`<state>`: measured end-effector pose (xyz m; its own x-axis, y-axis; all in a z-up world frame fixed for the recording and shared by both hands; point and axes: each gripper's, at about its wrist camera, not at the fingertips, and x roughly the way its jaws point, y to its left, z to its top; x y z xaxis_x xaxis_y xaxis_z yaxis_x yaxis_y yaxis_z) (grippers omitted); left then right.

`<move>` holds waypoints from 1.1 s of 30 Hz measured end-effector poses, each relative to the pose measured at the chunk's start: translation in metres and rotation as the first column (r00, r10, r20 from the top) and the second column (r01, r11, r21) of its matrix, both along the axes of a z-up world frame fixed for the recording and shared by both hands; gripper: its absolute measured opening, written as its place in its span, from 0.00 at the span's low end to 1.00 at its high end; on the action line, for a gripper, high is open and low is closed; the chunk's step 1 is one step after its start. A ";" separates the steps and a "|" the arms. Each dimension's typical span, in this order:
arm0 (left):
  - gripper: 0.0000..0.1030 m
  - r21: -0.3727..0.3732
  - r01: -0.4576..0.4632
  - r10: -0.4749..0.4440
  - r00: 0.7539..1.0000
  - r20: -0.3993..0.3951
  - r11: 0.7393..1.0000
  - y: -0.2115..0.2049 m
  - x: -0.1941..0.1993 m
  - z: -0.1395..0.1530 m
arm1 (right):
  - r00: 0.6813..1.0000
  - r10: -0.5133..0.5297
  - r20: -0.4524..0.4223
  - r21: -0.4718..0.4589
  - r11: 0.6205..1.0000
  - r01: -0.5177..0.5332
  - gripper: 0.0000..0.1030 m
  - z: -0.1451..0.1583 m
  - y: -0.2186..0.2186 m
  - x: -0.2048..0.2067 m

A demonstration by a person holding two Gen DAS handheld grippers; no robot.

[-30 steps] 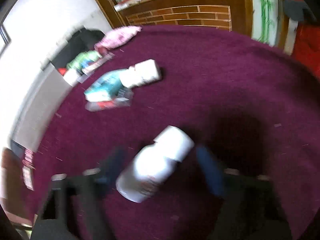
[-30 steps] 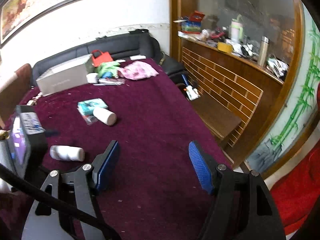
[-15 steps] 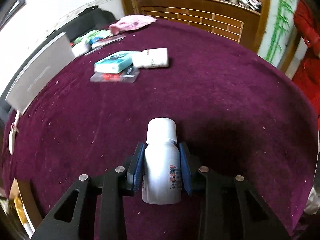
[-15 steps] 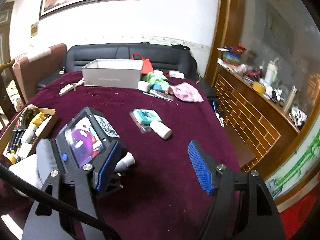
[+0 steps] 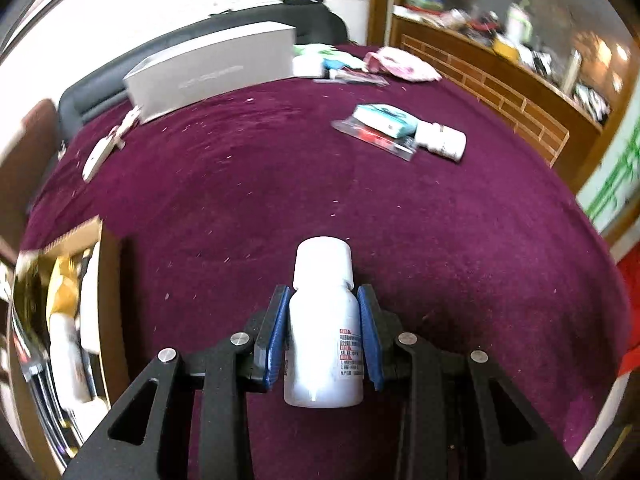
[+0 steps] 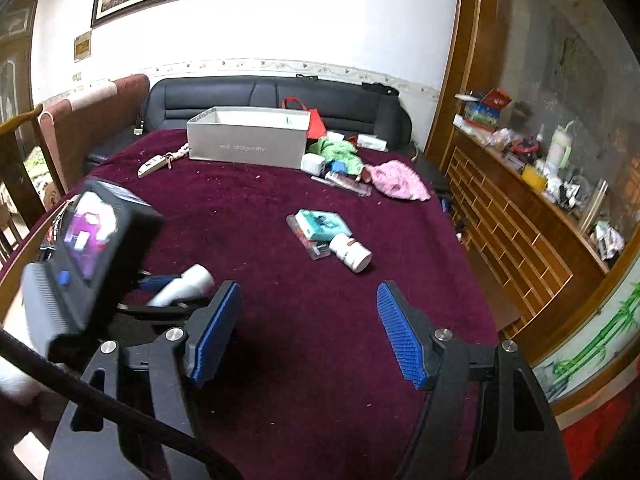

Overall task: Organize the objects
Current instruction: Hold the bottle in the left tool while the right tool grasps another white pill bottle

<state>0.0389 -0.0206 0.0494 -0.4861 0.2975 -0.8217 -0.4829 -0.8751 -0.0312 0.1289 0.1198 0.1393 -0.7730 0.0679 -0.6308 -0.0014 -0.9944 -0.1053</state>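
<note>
only leftward, cardboard box [image 5: 102, 280] beside bottle-clamping left hand-held gripper [image 5: 323, 322]

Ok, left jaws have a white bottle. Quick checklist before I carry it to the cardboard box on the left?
1. Grip: left gripper has both pads against the white bottle: ok.
2. Cap on: ok.
3. Bottle clear of the cloth: cannot tell.
4. Room in the cardboard box: it already holds items, blurred: cannot tell.
5. Right gripper open, empty, apart from the left: ok.
6. Second white bottle lies far off: ok.
</note>
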 end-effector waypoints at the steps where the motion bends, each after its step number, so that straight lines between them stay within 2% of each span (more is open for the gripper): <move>1: 0.28 0.023 -0.012 0.012 1.000 0.007 1.000 -0.004 0.001 0.000 | 1.000 0.009 0.013 -0.008 1.000 -0.009 0.68 -0.003 0.000 -0.002; 3: 0.28 0.067 -0.028 0.026 0.999 0.028 0.997 -0.008 0.001 -0.004 | 0.999 0.021 0.045 -0.011 1.000 -0.021 0.68 -0.009 0.002 -0.009; 6: 0.28 0.086 -0.028 0.024 0.999 0.045 0.996 -0.006 0.002 -0.008 | 0.996 0.008 0.086 -0.031 0.999 -0.005 0.68 -0.013 0.012 -0.022; 13: 0.28 0.134 -0.025 0.011 0.994 0.104 0.991 -0.001 -0.001 -0.020 | 0.992 -0.048 0.115 -0.092 0.994 0.059 0.68 -0.020 0.042 -0.041; 16: 0.28 0.152 -0.031 0.012 0.992 0.129 0.988 0.000 -0.002 -0.028 | 0.988 -0.066 0.138 -0.128 0.988 0.084 0.68 -0.029 0.059 -0.063; 21: 0.28 0.172 -0.029 0.008 0.993 0.121 0.985 0.002 0.000 -0.028 | 0.972 -0.084 0.221 -0.260 0.955 0.142 0.68 -0.049 0.101 -0.119; 23: 0.28 0.178 -0.028 0.007 0.993 0.117 0.984 0.002 0.000 -0.029 | 0.968 -0.085 0.237 -0.281 0.948 0.152 0.68 -0.055 0.111 -0.135; 28: 0.28 0.224 -0.044 0.016 0.992 0.124 0.974 -0.004 0.000 -0.031 | 0.954 -0.021 0.299 -0.231 0.968 0.093 0.68 -0.074 0.118 -0.179; 31: 0.28 0.243 -0.049 0.016 0.991 0.133 0.969 -0.007 -0.002 -0.031 | 0.948 0.004 0.318 -0.135 0.990 0.041 0.68 -0.082 0.114 -0.194; 33: 0.28 0.248 -0.049 0.016 0.991 0.135 0.968 -0.008 -0.002 -0.031 | 0.938 0.030 0.344 -0.112 0.994 0.009 0.67 -0.088 0.111 -0.201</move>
